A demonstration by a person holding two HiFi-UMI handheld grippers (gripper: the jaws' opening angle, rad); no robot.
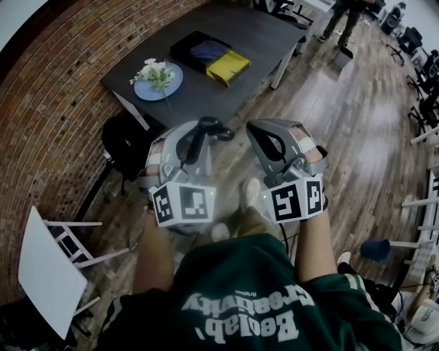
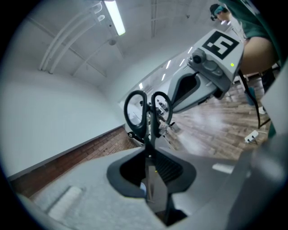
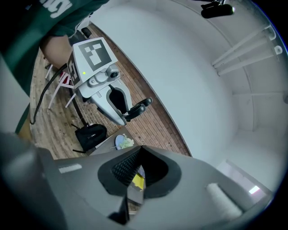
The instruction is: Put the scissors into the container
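My left gripper (image 1: 199, 137) is shut on a pair of black scissors (image 1: 209, 128), and I hold it in front of my chest, well short of the table. The scissors' two handle loops (image 2: 146, 110) stick out past the jaws, with the blades pinched between the pads. My right gripper (image 1: 259, 131) sits beside it on the right, shut with nothing in it. A black container (image 1: 206, 55) with a blue and a yellow item inside lies on the dark grey table (image 1: 267, 34) ahead. The right gripper view shows the left gripper (image 3: 108, 96) with the scissors (image 3: 137, 108).
A blue plate with white flowers (image 1: 158, 79) stands at the table's near left corner. A black backpack (image 1: 127, 144) lies on the wooden floor by the brick wall. A white folding chair (image 1: 48, 267) is at my left. A person (image 1: 343, 17) stands beyond the table.
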